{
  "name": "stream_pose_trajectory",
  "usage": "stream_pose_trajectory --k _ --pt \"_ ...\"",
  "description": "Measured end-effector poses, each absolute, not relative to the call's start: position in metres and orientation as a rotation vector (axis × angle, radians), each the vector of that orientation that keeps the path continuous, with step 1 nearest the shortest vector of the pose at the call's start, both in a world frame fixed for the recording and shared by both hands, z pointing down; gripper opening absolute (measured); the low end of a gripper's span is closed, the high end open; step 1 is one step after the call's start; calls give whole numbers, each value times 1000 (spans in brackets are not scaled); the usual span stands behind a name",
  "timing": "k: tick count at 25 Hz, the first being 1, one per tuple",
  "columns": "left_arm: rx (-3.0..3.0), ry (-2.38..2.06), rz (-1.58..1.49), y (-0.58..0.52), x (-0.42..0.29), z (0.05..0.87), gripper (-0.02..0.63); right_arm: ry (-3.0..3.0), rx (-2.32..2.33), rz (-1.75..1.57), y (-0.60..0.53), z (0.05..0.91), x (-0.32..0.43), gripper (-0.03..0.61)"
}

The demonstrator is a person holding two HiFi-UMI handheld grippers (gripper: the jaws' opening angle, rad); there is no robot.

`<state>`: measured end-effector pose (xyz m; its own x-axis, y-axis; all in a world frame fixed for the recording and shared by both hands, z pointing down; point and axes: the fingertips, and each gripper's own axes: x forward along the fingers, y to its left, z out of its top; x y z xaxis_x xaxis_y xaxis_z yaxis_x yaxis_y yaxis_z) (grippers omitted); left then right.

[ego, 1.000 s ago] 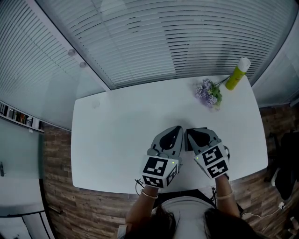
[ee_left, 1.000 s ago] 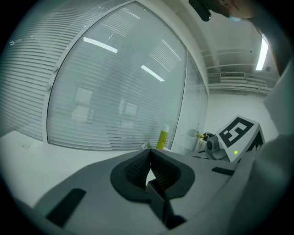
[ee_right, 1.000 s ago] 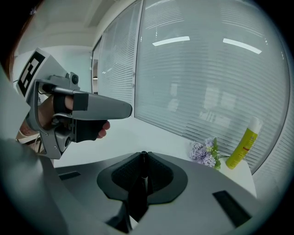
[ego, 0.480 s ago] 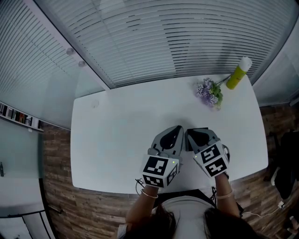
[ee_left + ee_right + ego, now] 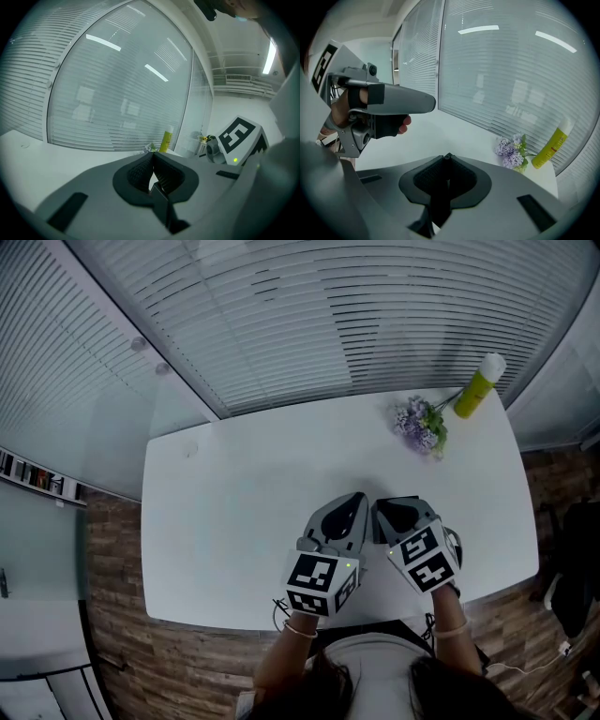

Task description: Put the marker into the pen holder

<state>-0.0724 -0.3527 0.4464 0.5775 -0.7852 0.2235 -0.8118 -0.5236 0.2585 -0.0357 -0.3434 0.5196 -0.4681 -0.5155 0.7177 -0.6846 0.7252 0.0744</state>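
marker (image 5: 440, 199) — lower end hidden in right tool (image 5: 447, 157) | person (image 5: 375, 679) — cut off

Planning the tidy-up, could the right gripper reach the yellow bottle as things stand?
Probably: bare table lies between the right gripper and the yellow bottle, flowers beside the path; but it is shut on the marker.

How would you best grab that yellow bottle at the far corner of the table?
Grip the yellow bottle round its middle, below the white cap, probably coming from the near side. It seems to stand upright with a slim round body, and the purple flowers crowd its left.
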Motion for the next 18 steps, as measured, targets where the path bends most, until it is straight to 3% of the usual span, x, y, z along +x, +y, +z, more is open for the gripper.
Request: stream_pose_trajectory --k 18 --pt "2476 -1297 108 -354 -75 445 20 -2184 924 315 -346 516 -36 106"
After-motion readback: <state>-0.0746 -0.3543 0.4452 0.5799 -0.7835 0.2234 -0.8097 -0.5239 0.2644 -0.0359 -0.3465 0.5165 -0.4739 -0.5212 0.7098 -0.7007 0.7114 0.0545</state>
